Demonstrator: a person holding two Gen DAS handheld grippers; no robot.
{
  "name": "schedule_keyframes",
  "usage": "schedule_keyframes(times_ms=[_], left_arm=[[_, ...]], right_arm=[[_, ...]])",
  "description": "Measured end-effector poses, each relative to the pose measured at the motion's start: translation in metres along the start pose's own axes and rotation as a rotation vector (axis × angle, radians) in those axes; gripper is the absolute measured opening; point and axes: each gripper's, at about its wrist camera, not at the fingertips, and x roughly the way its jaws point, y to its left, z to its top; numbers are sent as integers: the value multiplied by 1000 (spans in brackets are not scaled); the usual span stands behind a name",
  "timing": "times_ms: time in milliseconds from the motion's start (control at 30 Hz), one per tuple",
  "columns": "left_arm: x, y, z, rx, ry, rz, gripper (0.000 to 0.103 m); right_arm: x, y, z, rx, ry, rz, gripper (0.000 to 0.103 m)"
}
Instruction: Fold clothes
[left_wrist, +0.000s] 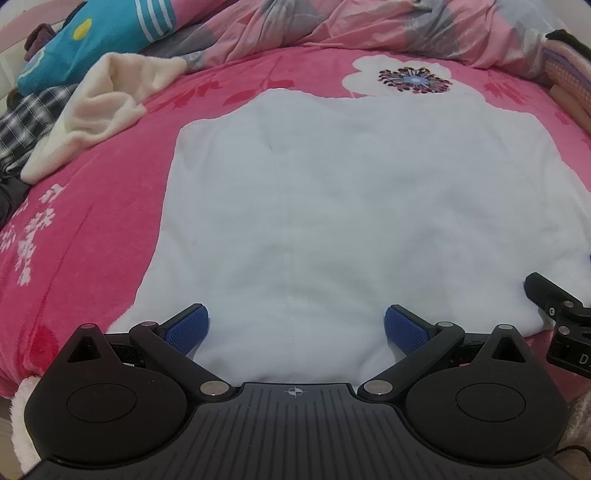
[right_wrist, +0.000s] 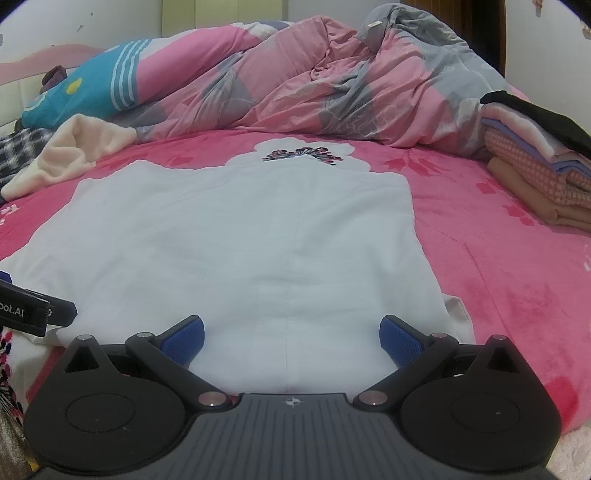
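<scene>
A pale blue-white garment (left_wrist: 332, 206) lies spread flat on the pink bed cover (left_wrist: 92, 221), its near hem toward me. My left gripper (left_wrist: 295, 328) hovers open over the left part of that hem, blue pads wide apart with nothing between them. In the right wrist view the same garment (right_wrist: 240, 240) fills the middle. My right gripper (right_wrist: 291, 332) stands open over the hem's right part, also holding nothing. Each gripper's black body shows at the edge of the other's view: the right gripper (left_wrist: 561, 317) and the left gripper (right_wrist: 33, 314).
A cream fleece garment (left_wrist: 99, 110) and a plaid cloth (left_wrist: 33, 118) lie at the left. A teal pillow (right_wrist: 85, 88) and a rumpled pink-grey duvet (right_wrist: 332, 85) fill the back. A stack of folded clothes (right_wrist: 535, 158) sits at the right.
</scene>
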Motion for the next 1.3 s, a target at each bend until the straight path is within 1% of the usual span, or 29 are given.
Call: schedule_keyframes(times_ms=[233,300,467,633,700,733,867,900,967,1167,1300], left_arm=[[-1,-3,0,9,1,11,103],[-1,-2,0,10,1,11,103],[-1,1,-1,4,4,-2,103],[0,4,-2,-10,1,-25,103],[1,5,-2,-14,5,-31,103],[1,6,-2,-15,7,-34,103],[2,7,-3,-9,-3,-49,103],[3,8,-3,-6,-8,-55,103],[3,10,-4,2,-19,-70,103],[4,16,-8,3,-52,-116,103],[0,17,-6,10,-60,-116,103]], right_arm=[[-2,-2,1,-7,-10,9,103],[-7,-3,3,-12,-27,9,103],[-26,-1,9,-33,-153,-6,103],[-21,2,22,-43,-215,16,103],[-13,4,24,-39,-218,40,103],[-7,5,23,-40,-205,48,103],[23,14,11,-67,-90,64,103],[27,15,8,-73,-84,66,103],[26,16,0,-80,-132,68,103],[25,13,-4,-73,-147,84,103],[27,11,-3,-70,-152,91,103]])
